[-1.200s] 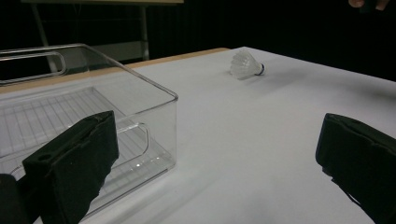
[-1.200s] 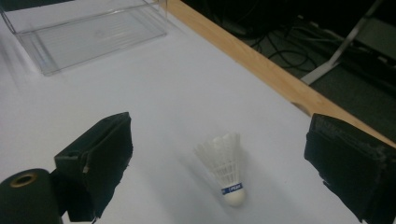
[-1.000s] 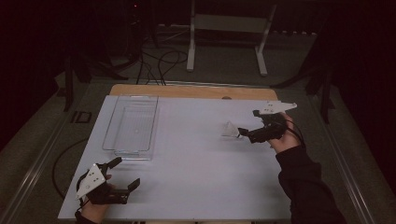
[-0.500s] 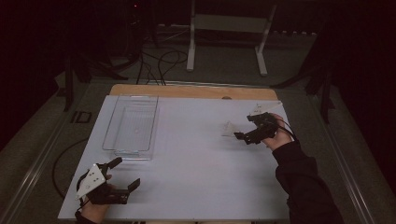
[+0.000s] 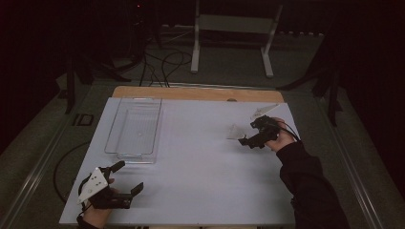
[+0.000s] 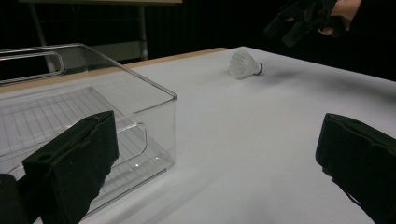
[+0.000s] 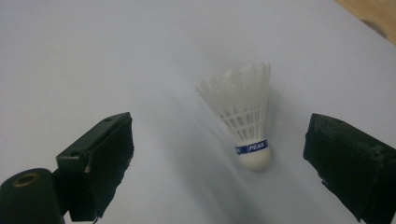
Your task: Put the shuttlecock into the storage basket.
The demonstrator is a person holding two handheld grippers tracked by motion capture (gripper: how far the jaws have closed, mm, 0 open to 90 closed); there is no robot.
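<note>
Since the earlier frame the right gripper [image 5: 244, 141] has been lowered and tilted toward the shuttlecock [image 5: 235, 132], and its jaws are held wide apart on either side, untouched. One white feathered shuttlecock, with a rounded cork tip and a blue band, lies on the smooth white table [image 5: 200, 162]. One clear, ribbed plastic bin [image 5: 135, 127] stands apart. The left gripper [image 5: 129, 177] is kept open near the front edge.

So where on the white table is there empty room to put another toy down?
The biggest bare patch is the middle of the table, between the clear bin and the shuttlecock. The near edge between the left gripper and the person's sleeve is free too. It is crowded at the shuttlecock, where the right gripper hovers with jaws open.
</note>
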